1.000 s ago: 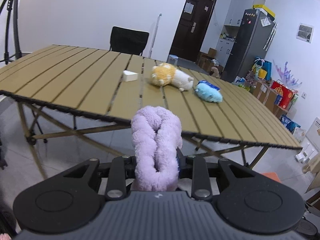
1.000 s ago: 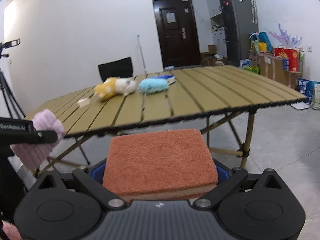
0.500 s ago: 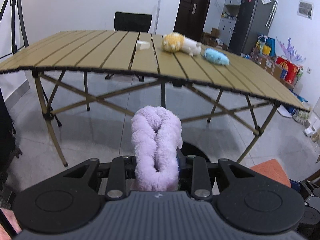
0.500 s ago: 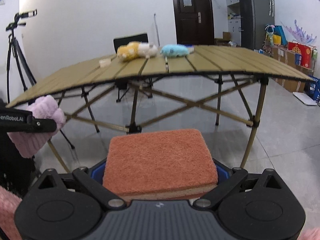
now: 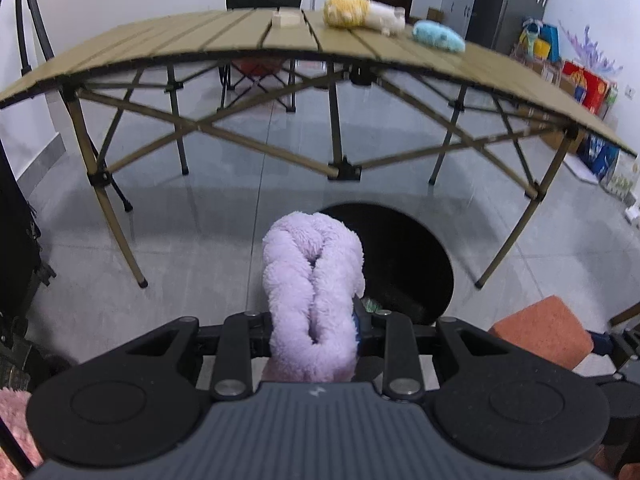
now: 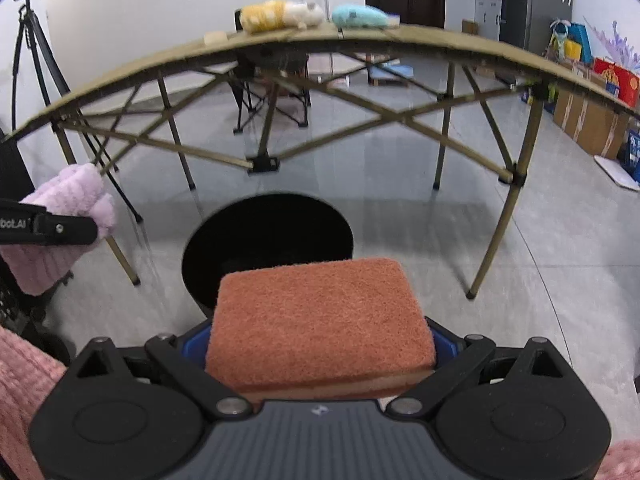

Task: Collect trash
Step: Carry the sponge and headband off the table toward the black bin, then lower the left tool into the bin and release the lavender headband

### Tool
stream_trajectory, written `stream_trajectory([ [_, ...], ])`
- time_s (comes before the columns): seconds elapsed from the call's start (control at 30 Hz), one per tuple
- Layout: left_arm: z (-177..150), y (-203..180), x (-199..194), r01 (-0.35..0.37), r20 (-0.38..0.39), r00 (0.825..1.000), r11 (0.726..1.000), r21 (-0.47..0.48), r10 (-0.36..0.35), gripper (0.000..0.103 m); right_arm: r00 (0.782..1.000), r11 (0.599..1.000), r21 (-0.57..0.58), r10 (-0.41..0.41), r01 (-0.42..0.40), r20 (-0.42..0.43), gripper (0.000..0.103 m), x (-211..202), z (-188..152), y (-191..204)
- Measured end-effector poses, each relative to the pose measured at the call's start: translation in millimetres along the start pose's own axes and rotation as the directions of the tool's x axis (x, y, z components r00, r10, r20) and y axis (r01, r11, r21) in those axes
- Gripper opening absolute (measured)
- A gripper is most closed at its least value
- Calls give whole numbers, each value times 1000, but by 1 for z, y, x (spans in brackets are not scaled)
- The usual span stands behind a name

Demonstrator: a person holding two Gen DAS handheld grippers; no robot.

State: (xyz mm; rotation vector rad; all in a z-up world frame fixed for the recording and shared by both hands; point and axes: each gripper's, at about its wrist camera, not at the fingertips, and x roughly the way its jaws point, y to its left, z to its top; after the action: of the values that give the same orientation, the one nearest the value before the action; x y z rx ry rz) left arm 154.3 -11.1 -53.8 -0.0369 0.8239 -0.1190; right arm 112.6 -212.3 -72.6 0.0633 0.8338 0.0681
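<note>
A lilac fleece cloth point(image 5: 314, 300) and a rust-orange sponge point(image 6: 320, 320) with a paler tan underside stand out against the black tools, the left tool point(image 5: 316, 320) and the right tool point(image 6: 320, 344), the latter showing blue pads. Below, a black bin point(image 6: 268, 236) sits on glossy grey floor tiles point(image 6: 420, 220). On the olive-tan slatted desk point(image 5: 200, 40) lie a yellow-and-white plush point(image 5: 360, 12), a light-blue plush point(image 5: 438, 36) and a cream block point(image 5: 286, 18). Pink fuzzy sleeve point(image 6: 20, 400) at the frame's edge.

Slatted table point(image 5: 200, 40), plush toys point(image 5: 360, 12), grey floor point(image 5: 200, 220), black bin point(image 6: 268, 240)
</note>
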Motion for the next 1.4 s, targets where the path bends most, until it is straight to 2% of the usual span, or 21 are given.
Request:
stream_trajectory([
  [0.3,-6,-2,28,-5,-92,996,1000,12,6,29,996,997,68,-35,41,-76,99,20,-9,-22],
  [0.6,-5,-8,53,-17,-182,983,1000,18,20,29,987,990,120,-53,71,-149,99,45,-14,-41],
  [0.87,4,-21,74,-17,-238,971,999,40,26,29,981,984,149,-73,100,-180,99,70,-10,-55],
  [1.0,7,-29,85,-9,-263,965,999,49,21,29,980,981,160,-79,109,-184,99,80,-6,-62],
  [1.4,30,-56,123,4,-300,954,999,41,9,29,987,978,168,-102,123,-126,99,92,12,-74],
])
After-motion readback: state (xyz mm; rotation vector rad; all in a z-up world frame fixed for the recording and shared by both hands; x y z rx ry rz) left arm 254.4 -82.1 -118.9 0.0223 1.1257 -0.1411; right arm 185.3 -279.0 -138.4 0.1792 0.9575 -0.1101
